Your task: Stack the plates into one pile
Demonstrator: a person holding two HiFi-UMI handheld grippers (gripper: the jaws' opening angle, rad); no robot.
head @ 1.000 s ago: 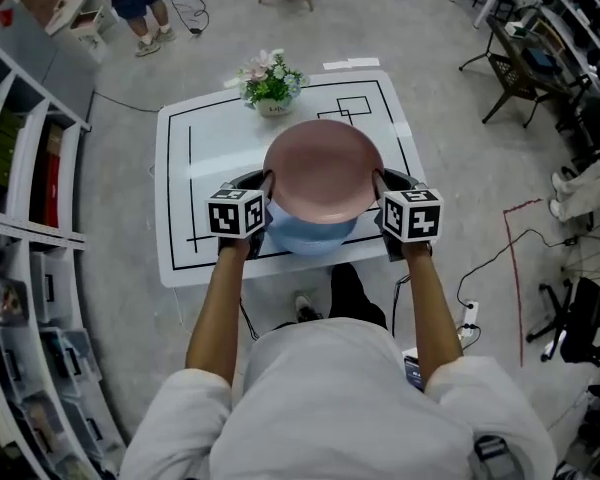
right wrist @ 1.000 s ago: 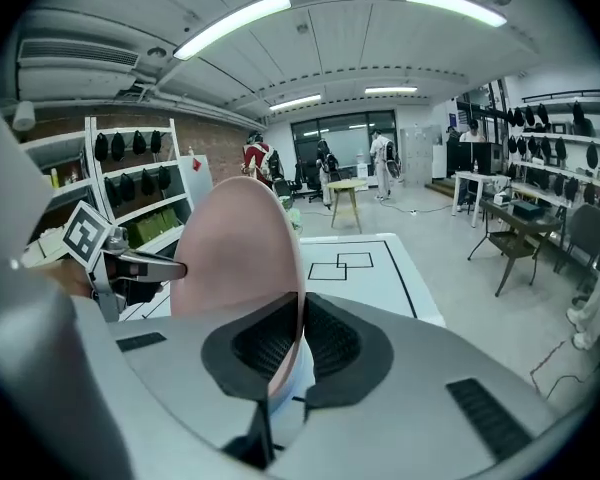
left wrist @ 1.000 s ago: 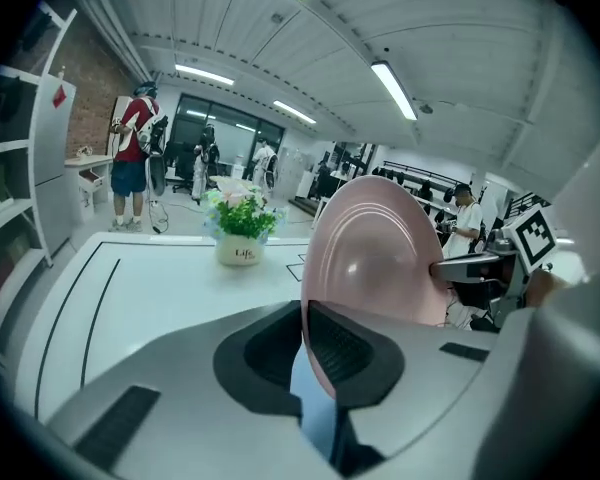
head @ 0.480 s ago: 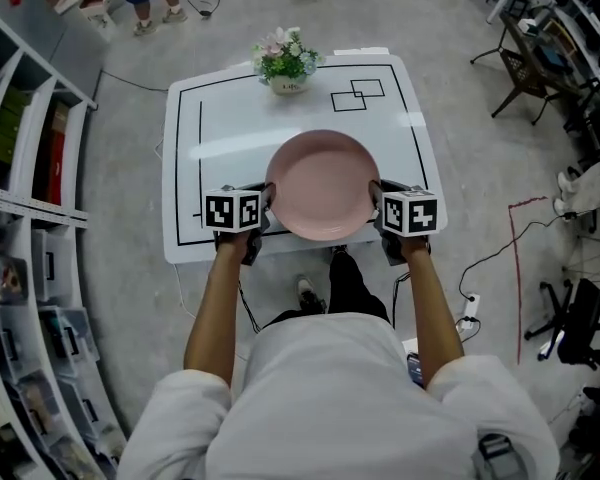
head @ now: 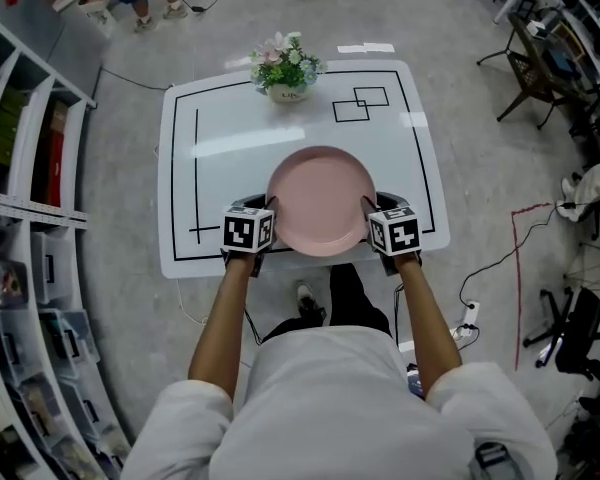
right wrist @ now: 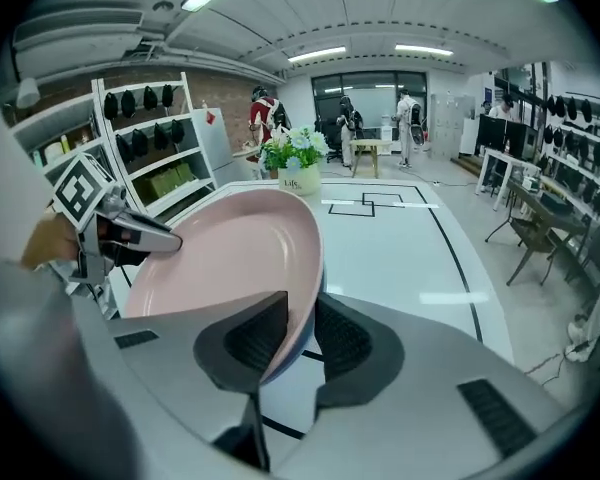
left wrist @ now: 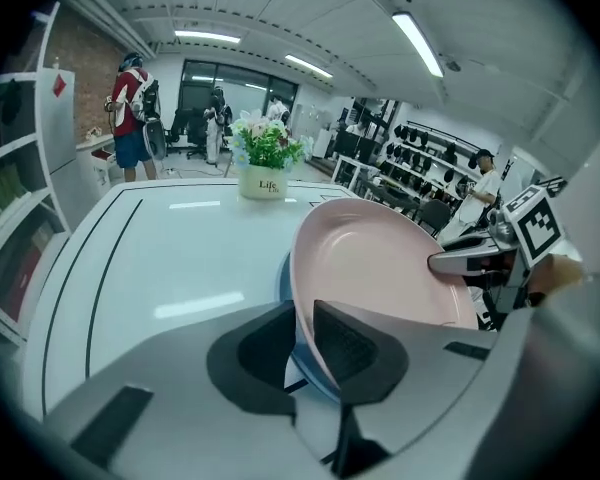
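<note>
Stacking approx. complete: pink plate [head: 322, 200] atop blue plate [left wrist: 284, 280], at front edge of table [head: 220, 128]. Jaws of left gripper [left wrist: 302, 310] and right gripper [right wrist: 300, 303] opening, pink rim btwn pads. Remaining: withdraw both grippers. No other plates visible.

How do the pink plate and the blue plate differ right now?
The pink plate lies on top; the blue plate sits beneath it. The pink plate shows its whole face; the blue plate shows only a sliver of rim. Both sit in one pile near the table's front edge.
</note>
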